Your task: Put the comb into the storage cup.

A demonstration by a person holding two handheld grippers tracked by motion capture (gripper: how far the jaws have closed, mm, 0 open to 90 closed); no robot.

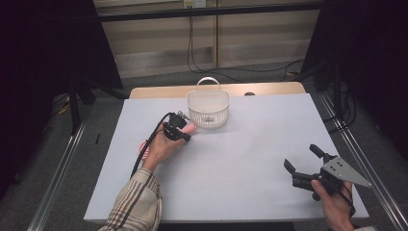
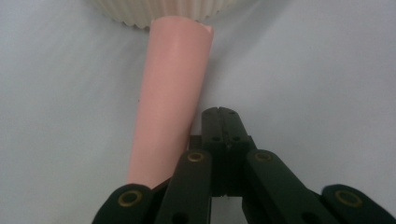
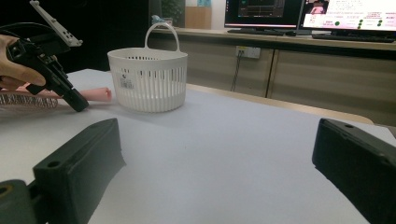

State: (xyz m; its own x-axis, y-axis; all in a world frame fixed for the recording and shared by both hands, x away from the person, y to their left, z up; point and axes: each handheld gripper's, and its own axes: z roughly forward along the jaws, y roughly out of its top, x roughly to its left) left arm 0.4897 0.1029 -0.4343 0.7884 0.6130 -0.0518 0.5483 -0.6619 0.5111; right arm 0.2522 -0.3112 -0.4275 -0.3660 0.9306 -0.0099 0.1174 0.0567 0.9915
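Note:
A long pink tube (image 2: 170, 93) lies on the white table, its far end touching the foot of a white slotted basket (image 1: 208, 108). My left gripper (image 2: 218, 113) is shut with nothing between its jaws; it rests just right of the tube in its own view. From above, the left gripper (image 1: 184, 137) points toward the basket with the pink tube (image 1: 191, 127) showing beside it. My right gripper (image 1: 301, 156) is held open near the table's front right, far from both. Its wide-apart jaws (image 3: 215, 158) frame the basket (image 3: 148, 81), the pink tube (image 3: 99, 94) and the left gripper (image 3: 77, 103).
The white table sheet (image 1: 250, 144) spreads between the two hands. The basket's handle (image 1: 209, 81) stands upright. Metal rails (image 1: 365, 163) run along both table sides. Monitors (image 3: 303, 14) sit on a counter beyond the table.

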